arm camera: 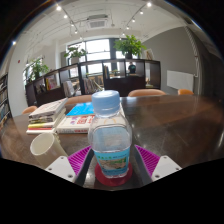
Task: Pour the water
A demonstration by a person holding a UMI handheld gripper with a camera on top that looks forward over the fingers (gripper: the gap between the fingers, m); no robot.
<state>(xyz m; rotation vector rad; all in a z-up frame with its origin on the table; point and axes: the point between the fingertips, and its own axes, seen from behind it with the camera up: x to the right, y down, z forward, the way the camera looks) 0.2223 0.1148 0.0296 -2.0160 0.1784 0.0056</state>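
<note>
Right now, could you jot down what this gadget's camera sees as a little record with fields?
held item: clear plastic water bottle with a blue cap, upright
gripper: both pink-padded fingers press on the bottle
cup: white paper cup, beside the bottle on the wooden table
books: stack of books beyond the cup
background: potted plants by the windows

Gripper (112, 160) level, magenta-padded fingers (80, 158) clamped on a water bottle (110, 135).
</note>
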